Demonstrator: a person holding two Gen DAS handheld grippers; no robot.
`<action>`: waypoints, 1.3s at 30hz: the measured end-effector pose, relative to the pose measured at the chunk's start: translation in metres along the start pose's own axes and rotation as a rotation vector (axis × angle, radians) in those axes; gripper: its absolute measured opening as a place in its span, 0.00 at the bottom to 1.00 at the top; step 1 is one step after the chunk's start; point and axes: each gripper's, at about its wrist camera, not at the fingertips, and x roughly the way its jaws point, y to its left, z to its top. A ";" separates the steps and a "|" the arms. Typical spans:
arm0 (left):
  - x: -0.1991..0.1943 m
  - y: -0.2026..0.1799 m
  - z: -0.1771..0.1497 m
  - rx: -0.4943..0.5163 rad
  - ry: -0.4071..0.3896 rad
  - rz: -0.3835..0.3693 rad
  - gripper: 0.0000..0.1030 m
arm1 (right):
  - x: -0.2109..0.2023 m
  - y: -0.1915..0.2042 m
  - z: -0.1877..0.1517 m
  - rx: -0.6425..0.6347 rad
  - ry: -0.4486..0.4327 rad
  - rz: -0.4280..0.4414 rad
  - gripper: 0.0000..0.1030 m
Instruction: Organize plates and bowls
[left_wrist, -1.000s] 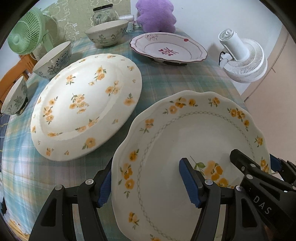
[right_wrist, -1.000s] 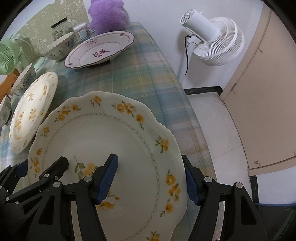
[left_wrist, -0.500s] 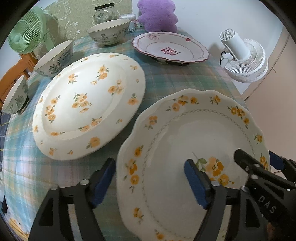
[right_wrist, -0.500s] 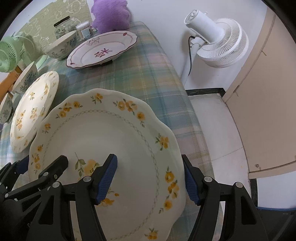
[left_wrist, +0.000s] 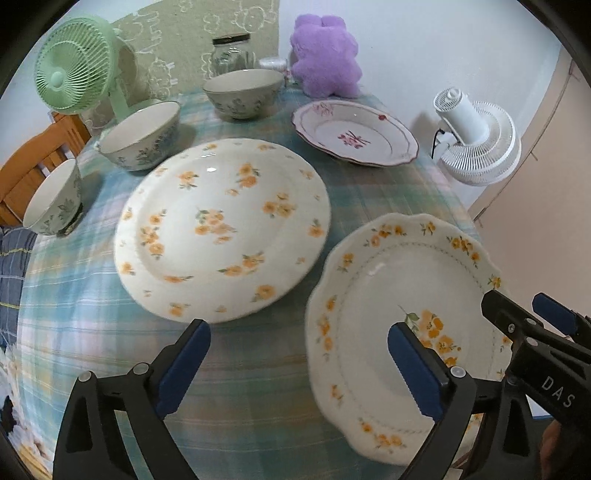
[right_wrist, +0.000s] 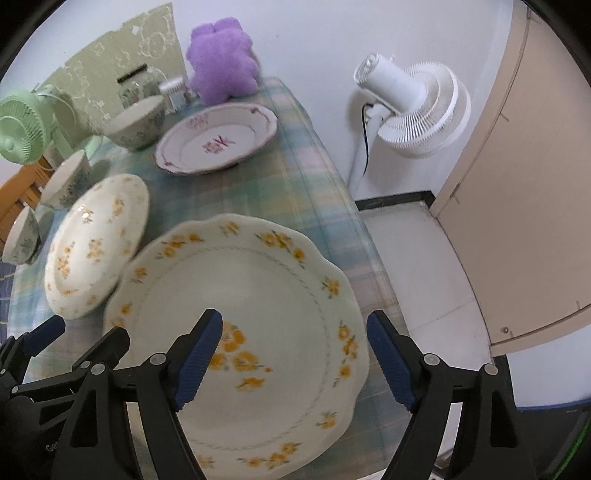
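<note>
A scalloped plate with orange flowers (left_wrist: 402, 280) (right_wrist: 236, 295) lies flat on the checked tablecloth near the table's right edge. My left gripper (left_wrist: 297, 354) hovers over its left rim with jaws opening wide; one pad is above the plate, the other above the cloth, and neither touches it. My right gripper (right_wrist: 293, 332) straddles the plate's right rim, its jaws opening too and its pads clear of the china. A round flowered plate (left_wrist: 221, 229) (right_wrist: 96, 243) lies to the left. A pink-flowered plate (left_wrist: 354, 136) sits farther back.
Three patterned bowls (left_wrist: 144, 136) (left_wrist: 243, 92) (left_wrist: 55, 203) stand along the left and back. A green fan (left_wrist: 77, 70), a glass jar (left_wrist: 229, 51) and a purple plush (left_wrist: 325, 62) line the back. A white fan (right_wrist: 410, 110) stands on the floor past the right edge.
Both grippers have risen and drawn back from the scalloped plate, with jaws wider apart. The left gripper's outer pad has moved off the plate's rim. The plate stays on the cloth.
</note>
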 end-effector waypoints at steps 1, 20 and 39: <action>-0.004 0.003 0.000 0.001 -0.004 -0.004 0.95 | -0.003 0.004 0.000 0.002 -0.004 0.000 0.81; -0.048 0.094 -0.014 0.032 -0.091 0.011 0.96 | -0.054 0.095 -0.021 0.035 -0.099 0.031 0.81; -0.013 0.120 0.030 -0.015 -0.100 0.062 0.91 | -0.025 0.152 0.020 -0.039 -0.093 0.036 0.81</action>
